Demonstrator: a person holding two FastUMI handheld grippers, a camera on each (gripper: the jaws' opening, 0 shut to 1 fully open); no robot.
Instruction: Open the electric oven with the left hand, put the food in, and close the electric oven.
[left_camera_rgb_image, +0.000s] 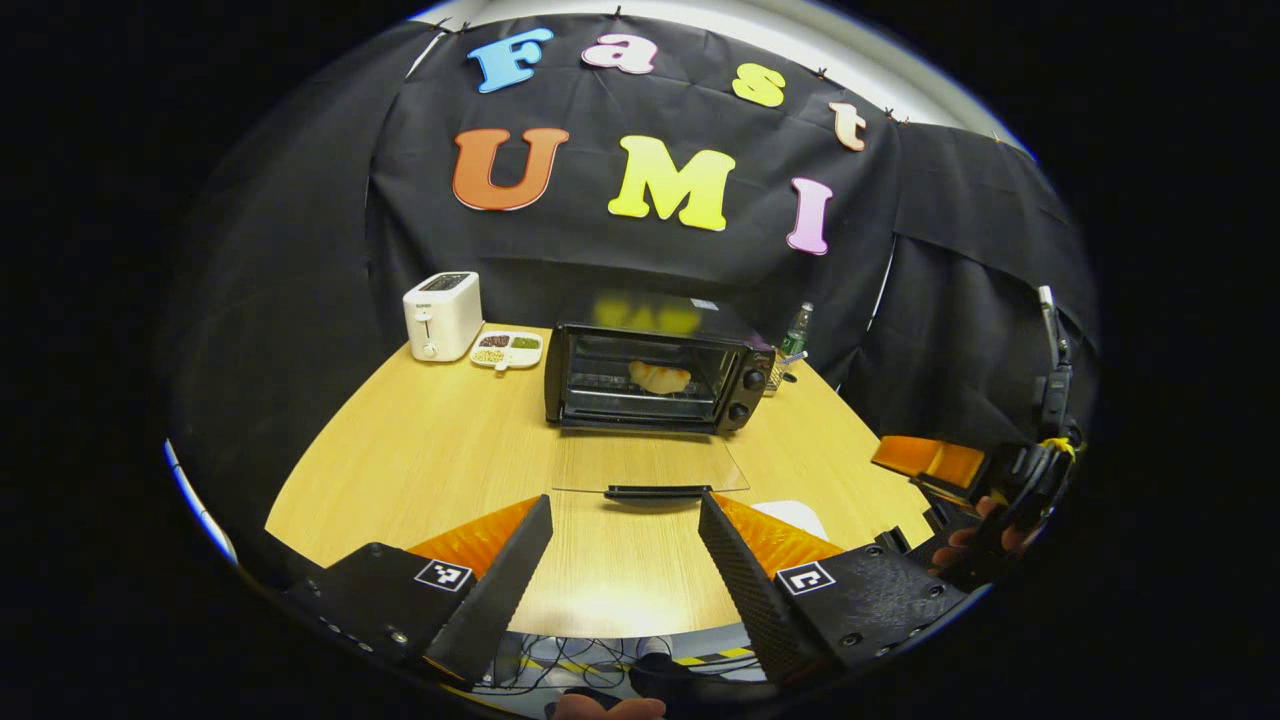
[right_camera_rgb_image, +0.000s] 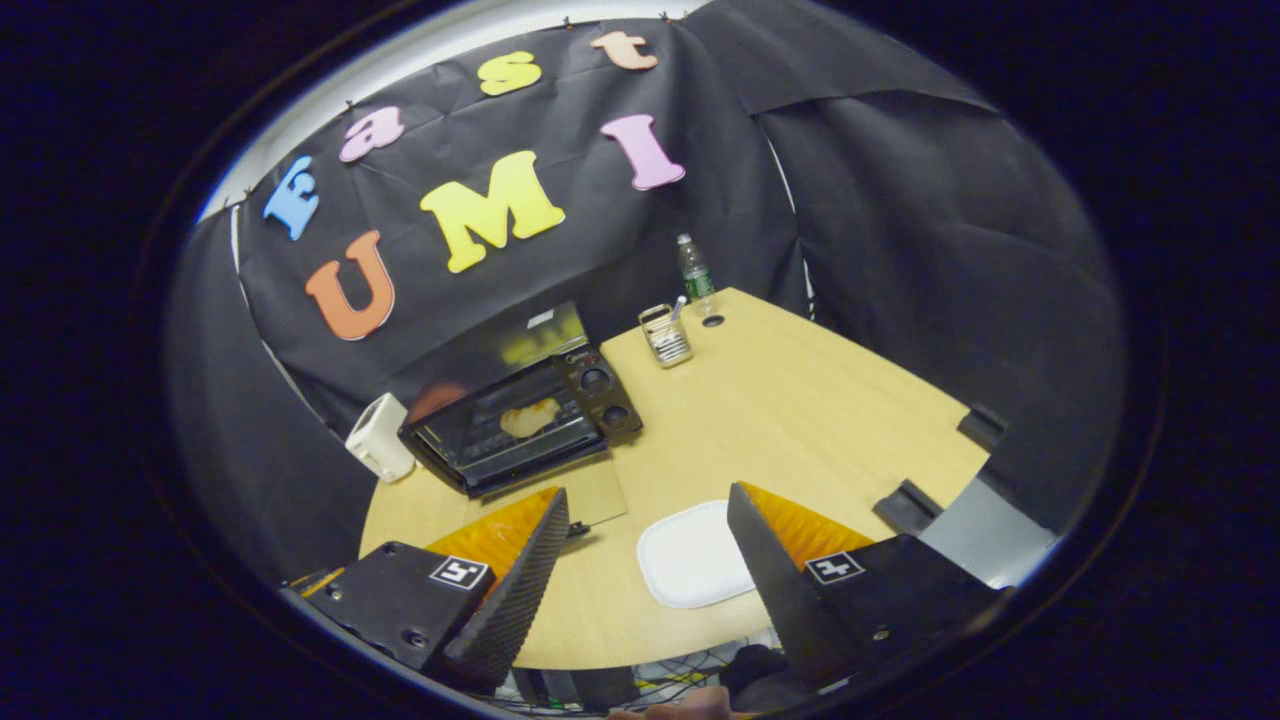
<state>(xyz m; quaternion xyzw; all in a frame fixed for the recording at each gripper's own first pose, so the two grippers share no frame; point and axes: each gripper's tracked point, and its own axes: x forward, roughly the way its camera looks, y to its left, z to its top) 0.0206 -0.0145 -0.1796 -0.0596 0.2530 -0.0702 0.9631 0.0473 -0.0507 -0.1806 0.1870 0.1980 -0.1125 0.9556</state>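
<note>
Food (left_camera_rgb_image: 659, 377), seemingly a bread piece, lies on the rack inside the electric oven (left_camera_rgb_image: 655, 365), whose glass door (left_camera_rgb_image: 648, 464) lies flat open on the counter (left_camera_rgb_image: 440, 460). Left gripper (left_camera_rgb_image: 625, 545) hovers before the door handle, jaws apart; right gripper (right_camera_rgb_image: 648, 545) hangs over a white plate (right_camera_rgb_image: 695, 555), jaws apart

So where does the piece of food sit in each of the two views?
Left gripper view: the food lies on the rack inside the oven, near the picture's middle, behind the door folded flat on the table.
Right gripper view: the food shows inside the same oven, left of centre, seen from above.
Shared landmark: the white toaster stands just left of the oven in both.
</note>
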